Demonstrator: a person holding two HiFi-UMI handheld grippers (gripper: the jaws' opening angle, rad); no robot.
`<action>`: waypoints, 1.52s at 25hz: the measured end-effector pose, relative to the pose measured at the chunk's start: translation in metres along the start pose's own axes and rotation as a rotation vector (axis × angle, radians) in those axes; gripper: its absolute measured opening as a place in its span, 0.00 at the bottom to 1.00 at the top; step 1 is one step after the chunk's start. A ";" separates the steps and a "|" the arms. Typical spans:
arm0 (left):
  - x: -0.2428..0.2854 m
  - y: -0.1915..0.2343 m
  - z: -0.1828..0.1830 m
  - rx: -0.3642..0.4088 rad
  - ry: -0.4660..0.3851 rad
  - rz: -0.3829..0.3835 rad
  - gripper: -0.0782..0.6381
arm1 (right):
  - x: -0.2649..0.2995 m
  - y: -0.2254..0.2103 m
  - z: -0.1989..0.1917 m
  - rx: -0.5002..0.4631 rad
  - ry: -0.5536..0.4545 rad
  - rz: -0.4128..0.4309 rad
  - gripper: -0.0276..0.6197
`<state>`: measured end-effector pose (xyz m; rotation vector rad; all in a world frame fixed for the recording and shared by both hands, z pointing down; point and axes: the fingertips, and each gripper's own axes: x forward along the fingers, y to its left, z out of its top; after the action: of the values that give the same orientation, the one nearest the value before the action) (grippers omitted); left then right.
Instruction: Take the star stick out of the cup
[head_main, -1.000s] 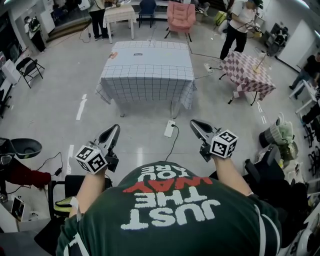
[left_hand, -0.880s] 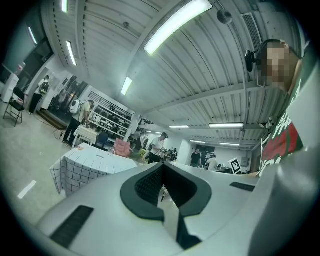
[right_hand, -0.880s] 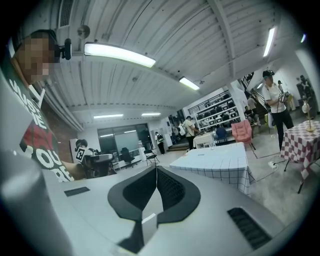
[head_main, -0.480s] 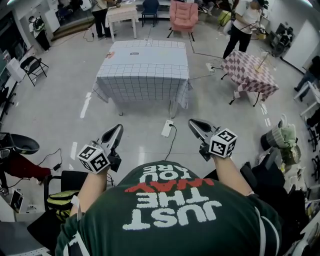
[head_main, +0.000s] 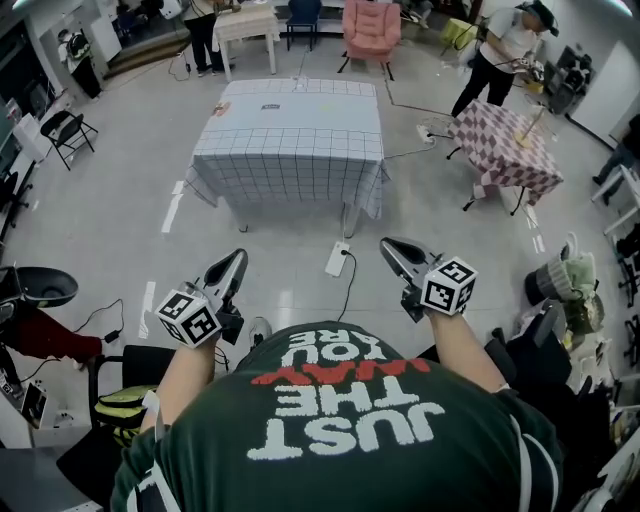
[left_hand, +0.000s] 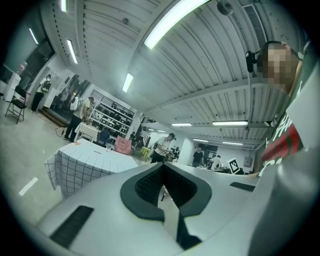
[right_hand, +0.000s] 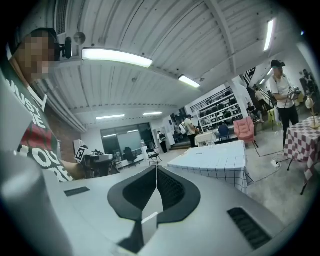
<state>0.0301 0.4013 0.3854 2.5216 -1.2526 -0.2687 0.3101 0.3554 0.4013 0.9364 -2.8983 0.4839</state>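
A table with a white grid cloth (head_main: 290, 130) stands some way ahead of me on the grey floor. A small clear cup (right_hand: 210, 144) sits near its far edge in the right gripper view. It is too small to make out a star stick. My left gripper (head_main: 235, 258) and right gripper (head_main: 388, 245) are held in front of my chest, well short of the table. Both are shut with nothing between the jaws. The left gripper view (left_hand: 161, 175) and the right gripper view (right_hand: 156, 182) show the pads pressed together.
A white power strip (head_main: 336, 258) with a black cable lies on the floor between me and the table. A red-checked table (head_main: 505, 150) stands at the right with a person (head_main: 495, 50) beside it. A pink armchair (head_main: 370, 25) is behind, and a black chair (head_main: 60, 135) at left.
The view has shifted slightly and my shoe now shows below the left gripper. Both grippers stay shut in the same pose.
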 end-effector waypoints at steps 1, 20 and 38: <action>0.003 0.009 0.001 -0.005 -0.001 -0.004 0.12 | 0.008 -0.002 0.001 -0.002 0.004 -0.003 0.09; 0.079 0.354 0.121 -0.048 0.009 -0.145 0.12 | 0.357 -0.054 0.095 -0.031 0.005 -0.129 0.09; 0.156 0.475 0.152 -0.048 0.049 -0.171 0.12 | 0.482 -0.154 0.136 -0.008 0.006 -0.185 0.09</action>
<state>-0.2744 -0.0232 0.4086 2.5801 -1.0020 -0.2703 0.0123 -0.0759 0.3867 1.1844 -2.7702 0.4590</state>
